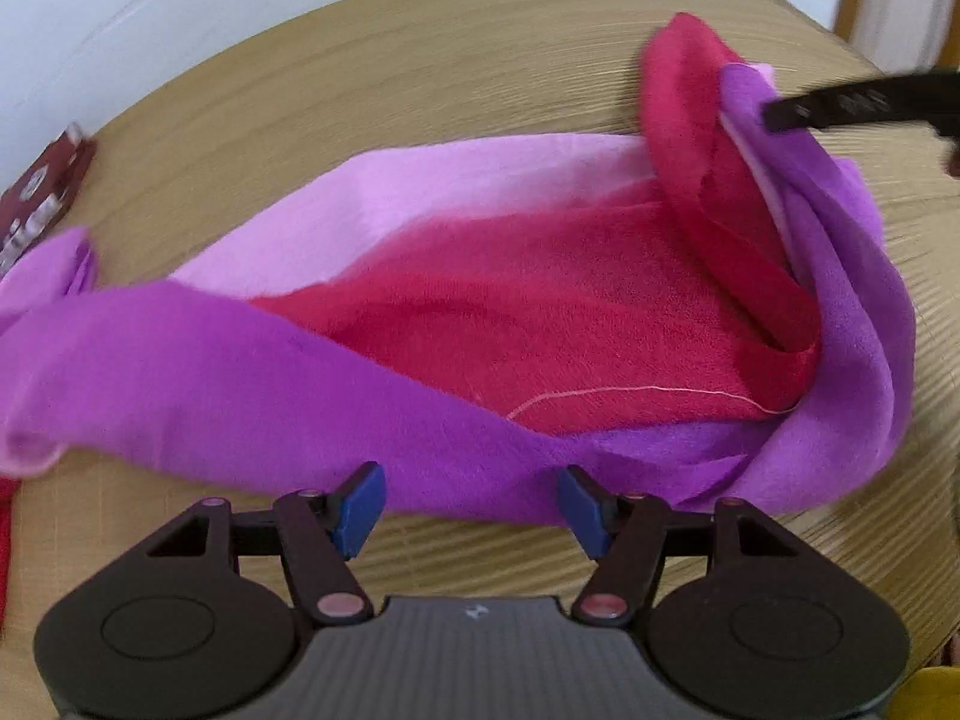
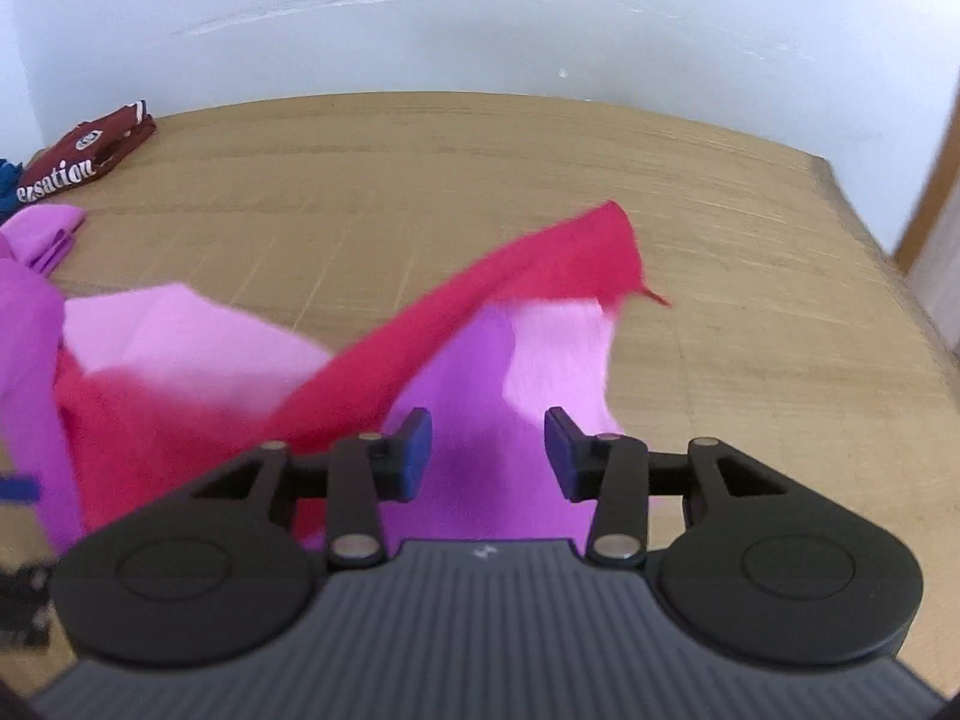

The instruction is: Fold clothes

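My left gripper [image 1: 471,507] sits nearest the lens, its blue pads [image 1: 359,507] spread wide with nothing pressed between them; the near purple edge of the cloth [image 1: 480,324] lies just beyond the tips. The cloth is a soft piece in purple, pale pink and red, spread across the wooden table [image 1: 420,78], with the red panel in the middle and the pink one behind it. At the far right its corner stands up in a red and purple fold, and a dark finger of my right gripper [image 1: 840,105] reaches in beside that fold; I cannot tell whether it touches.

Through the right wrist view, my right gripper [image 2: 487,456] stands with its jaws apart, no fabric pinched; the purple part of the cloth [image 2: 480,360] lies below and past the gap, and a red flap rises to a point further out. A folded maroon shirt [image 2: 84,153] with white lettering rests at the far left of the table [image 2: 720,240], near the white wall [image 2: 480,30].
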`<state>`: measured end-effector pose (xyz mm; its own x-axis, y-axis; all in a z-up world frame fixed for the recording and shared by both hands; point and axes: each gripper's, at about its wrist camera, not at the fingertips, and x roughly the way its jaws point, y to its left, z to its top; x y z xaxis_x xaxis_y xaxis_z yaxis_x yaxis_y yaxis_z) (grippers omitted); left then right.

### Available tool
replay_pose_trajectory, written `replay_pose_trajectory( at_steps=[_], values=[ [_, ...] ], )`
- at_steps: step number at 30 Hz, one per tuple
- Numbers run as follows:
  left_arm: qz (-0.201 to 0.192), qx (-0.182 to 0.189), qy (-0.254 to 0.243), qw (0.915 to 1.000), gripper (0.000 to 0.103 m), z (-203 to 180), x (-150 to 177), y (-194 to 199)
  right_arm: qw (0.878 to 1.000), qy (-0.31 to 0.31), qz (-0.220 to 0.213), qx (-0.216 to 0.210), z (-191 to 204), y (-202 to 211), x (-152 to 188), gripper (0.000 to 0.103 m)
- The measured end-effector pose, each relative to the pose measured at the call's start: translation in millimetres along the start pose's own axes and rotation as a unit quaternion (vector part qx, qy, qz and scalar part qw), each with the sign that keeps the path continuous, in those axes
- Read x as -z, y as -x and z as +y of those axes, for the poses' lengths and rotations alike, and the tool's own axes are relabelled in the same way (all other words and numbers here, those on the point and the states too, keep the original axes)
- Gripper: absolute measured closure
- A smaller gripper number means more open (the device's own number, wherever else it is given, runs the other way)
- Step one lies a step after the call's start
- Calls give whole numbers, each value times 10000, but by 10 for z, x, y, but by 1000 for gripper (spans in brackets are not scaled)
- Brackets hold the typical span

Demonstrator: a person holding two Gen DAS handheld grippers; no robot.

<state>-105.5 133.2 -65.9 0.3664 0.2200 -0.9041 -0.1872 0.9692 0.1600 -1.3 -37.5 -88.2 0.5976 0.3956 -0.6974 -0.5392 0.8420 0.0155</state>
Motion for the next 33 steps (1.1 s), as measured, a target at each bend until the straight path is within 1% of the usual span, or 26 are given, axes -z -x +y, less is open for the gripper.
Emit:
replay_pose_trajectory(
  at_steps=[2,3,4,5,7,8,10,12,14,16,19,23,26,28,29,31,32,33],
  values=[
    [61,-126,97,9999,37,-57,17,20,9997,-35,10,-231,-55,-172,-63,60],
    [89,-185,123,9997,37,-79,26,34,9993,-50,2,-357,-83,-227,-78,72],
    [105,-241,130,9996,37,-95,37,53,9991,-53,-39,-421,-101,-229,-86,87],
    [109,-289,132,9994,37,-106,48,74,9989,-87,-177,-432,-136,-150,-90,98],
    [97,-309,126,9994,37,-97,60,123,9970,-251,-561,-474,-249,93,-97,98],
    [75,-289,123,9995,37,-75,64,153,9950,-392,-755,-526,-327,269,-86,98],
    [21,-246,105,9996,37,-29,65,208,9914,-605,-1054,-479,-494,644,-14,98],
    [-100,-200,58,9997,37,14,26,235,9901,-705,-1193,-219,-646,970,94,98],
    [-212,-168,11,9996,37,51,-25,245,9898,-764,-1196,145,-772,1265,275,98],
    [-243,-94,-8,9997,37,97,-69,228,9887,-844,-1105,551,-854,1505,500,98],
    [-293,-11,-94,9995,37,136,-98,217,9850,-1078,-813,1072,-937,1739,883,98],
    [-391,58,-240,9989,36,147,-71,249,9755,-1213,-123,1833,-981,1840,1361,98],
    [-401,76,-313,9987,36,164,-11,280,9629,-1299,399,2330,-996,1870,1695,98],
    [-391,99,-330,9986,36,190,10,267,9537,-1549,622,2501,-1011,1917,1839,97],
    [-385,113,-334,9986,36,204,19,258,9511,-1635,721,2520,-1010,1949,1881,96],
    [-409,137,-351,9985,36,226,21,255,9490,-1744,903,2465,-997,2023,1922,93],
    [-425,148,-360,9983,36,237,19,256,9494,-1713,887,2478,-965,2046,1888,92],
    [-453,160,-364,9982,36,234,14,258,9507,-1624,798,2520,-914,2060,1814,84]
  ],
)
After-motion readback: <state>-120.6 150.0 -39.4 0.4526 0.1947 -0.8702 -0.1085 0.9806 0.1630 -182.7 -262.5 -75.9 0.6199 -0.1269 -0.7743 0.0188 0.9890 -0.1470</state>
